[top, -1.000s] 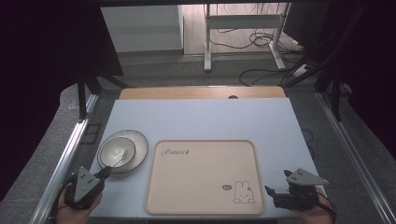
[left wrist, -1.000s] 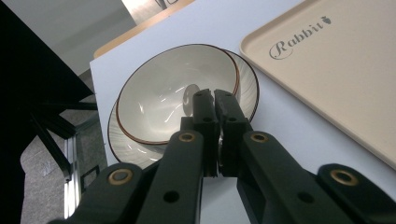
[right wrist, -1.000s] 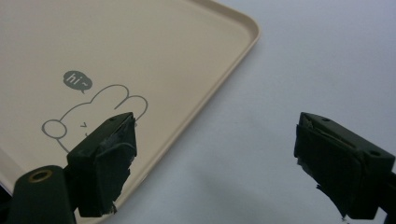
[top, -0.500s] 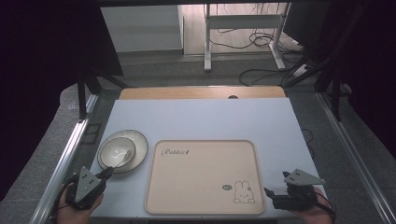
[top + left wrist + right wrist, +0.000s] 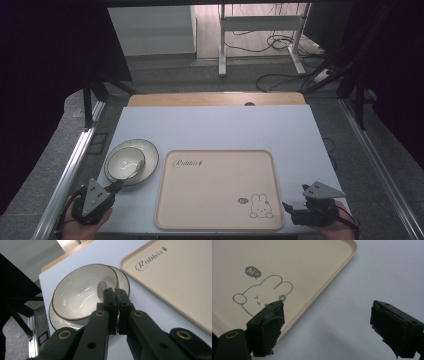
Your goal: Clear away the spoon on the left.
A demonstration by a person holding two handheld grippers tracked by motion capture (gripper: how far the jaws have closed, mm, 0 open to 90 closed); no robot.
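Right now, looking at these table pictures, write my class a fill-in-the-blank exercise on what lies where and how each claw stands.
1. The bowl sits on a ____.
2. The tray bears a drawing of a ____.
3. The left claw is ____.
4. The right claw is ____.

Missing words: plate; rabbit; shut; open

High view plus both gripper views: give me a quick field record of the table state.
surface: white table
tray: beige rectangular plastic tray with rabbit print, centre front, nothing on it
bowl: white ceramic bowl with brown rim, stacked on a ribbed white plate, left of tray
left claw: shut, holding nothing, tips over the bowl's near rim
right claw: open, holding nothing, at the tray's front right corner
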